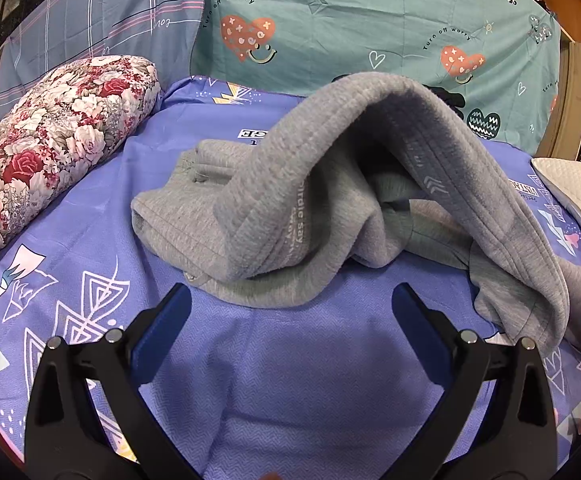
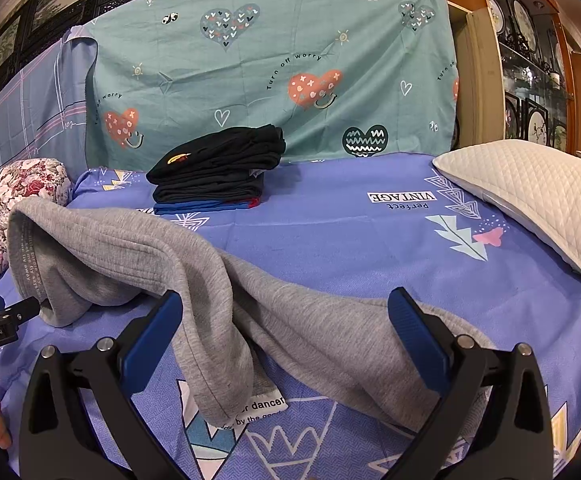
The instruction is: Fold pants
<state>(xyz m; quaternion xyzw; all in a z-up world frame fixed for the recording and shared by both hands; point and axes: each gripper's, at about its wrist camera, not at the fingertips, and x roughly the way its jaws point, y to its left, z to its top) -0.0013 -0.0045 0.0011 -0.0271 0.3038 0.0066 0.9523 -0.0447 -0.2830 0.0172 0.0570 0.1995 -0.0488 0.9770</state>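
- Grey sweatpants (image 1: 290,208) lie in a bumpy heap on the purple bedsheet (image 1: 290,380), in the middle of the left wrist view and running off toward its right edge.
- One part is humped up like a little tent, with the ribbed waistband (image 1: 430,120) arching over the top, so the pants are not flat yet.
- In the right wrist view the pants (image 2: 290,320) stretch from the middle left down to the bottom middle, so their long way runs across the frame, left to right.
- A white label (image 2: 262,404) peeks out from under the hanging edge near the bottom middle.
- The right gripper (image 2: 286,336) has its blue fingers wide apart, and the cloth lies right between them but is not pinched.
- The left gripper (image 1: 290,320) is wide apart too, holding nothing, with the pants just ahead of it and only bare sheet between its fingers.
- So the right one looks nearer to the cloth, and I think it could grab first, while the left has to reach forward to the near edge.
- The tip of the left gripper shows at the middle left edge of the right wrist view, close to the humped end.
- Farther back sit a stack of folded dark clothes (image 2: 218,172), a white quilted pillow (image 2: 530,200) at the right, and a flowery rolled quilt (image 1: 42,152) at the left.
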